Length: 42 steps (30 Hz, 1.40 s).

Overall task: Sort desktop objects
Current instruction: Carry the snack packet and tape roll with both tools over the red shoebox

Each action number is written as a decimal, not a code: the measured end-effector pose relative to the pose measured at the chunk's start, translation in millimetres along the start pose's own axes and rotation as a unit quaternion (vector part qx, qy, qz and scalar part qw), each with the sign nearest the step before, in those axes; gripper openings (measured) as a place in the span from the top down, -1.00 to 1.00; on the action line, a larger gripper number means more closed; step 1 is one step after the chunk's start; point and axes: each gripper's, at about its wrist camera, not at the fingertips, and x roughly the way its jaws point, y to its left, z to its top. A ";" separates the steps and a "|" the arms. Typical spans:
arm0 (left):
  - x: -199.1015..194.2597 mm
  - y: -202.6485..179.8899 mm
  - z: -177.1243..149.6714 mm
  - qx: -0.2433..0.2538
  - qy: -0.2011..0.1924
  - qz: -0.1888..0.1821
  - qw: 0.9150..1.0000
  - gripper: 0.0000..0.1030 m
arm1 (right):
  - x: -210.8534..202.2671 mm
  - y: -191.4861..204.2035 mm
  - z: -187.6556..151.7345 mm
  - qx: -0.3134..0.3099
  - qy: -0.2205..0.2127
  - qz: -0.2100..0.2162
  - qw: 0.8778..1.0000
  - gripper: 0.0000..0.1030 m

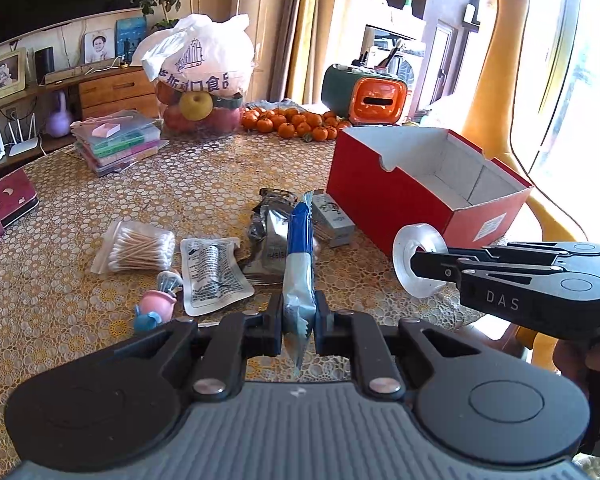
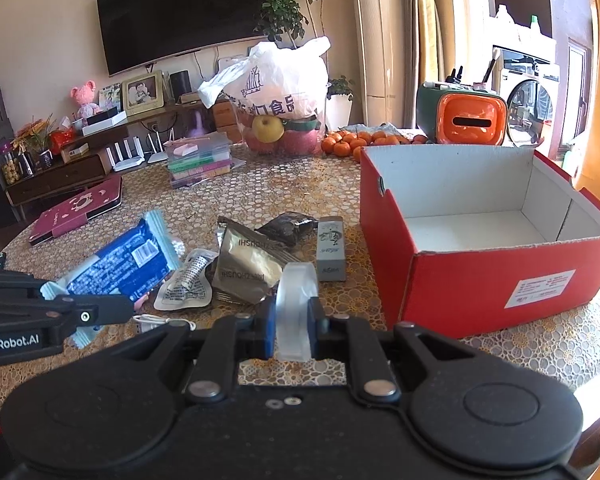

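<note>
Above the lace-patterned desk (image 1: 204,184), the left gripper (image 1: 299,320) pinches a crinkly blue wrapper (image 1: 300,240), the right gripper (image 2: 293,332) clamps a translucent tape ring (image 2: 296,300)

The right gripper (image 1: 414,264) reads "DAS"; the left gripper (image 2: 130,312) "GenRobot.AI" — the silver pouch (image 2: 244,270) "SHOUSHI".

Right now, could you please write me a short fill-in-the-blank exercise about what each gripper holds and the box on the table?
1. The left gripper is shut on a long ____-and-white snack packet.
2. The right gripper pinches a clear roll of ____.
3. The open red cardboard box has ____ inside.
4. Behind the box lies a heap of small orange ____.

Missing words: blue; tape; nothing; tangerines
</note>
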 end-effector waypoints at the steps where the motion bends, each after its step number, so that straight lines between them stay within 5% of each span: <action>1: -0.7 -4.2 1.6 0.002 0.001 -0.006 1.000 0.75 | -3.9 -2.3 1.1 0.000 -0.001 0.001 1.000 0.73; 18: 6.2 -69.1 36.3 0.049 0.005 -0.075 0.996 0.75 | -49.3 -59.2 25.6 0.015 -0.019 -0.004 1.000 0.73; 42: 88.0 -129.0 109.0 0.049 0.038 -0.148 0.987 0.74 | -44.2 -156.7 64.8 0.033 -0.045 -0.055 0.997 0.73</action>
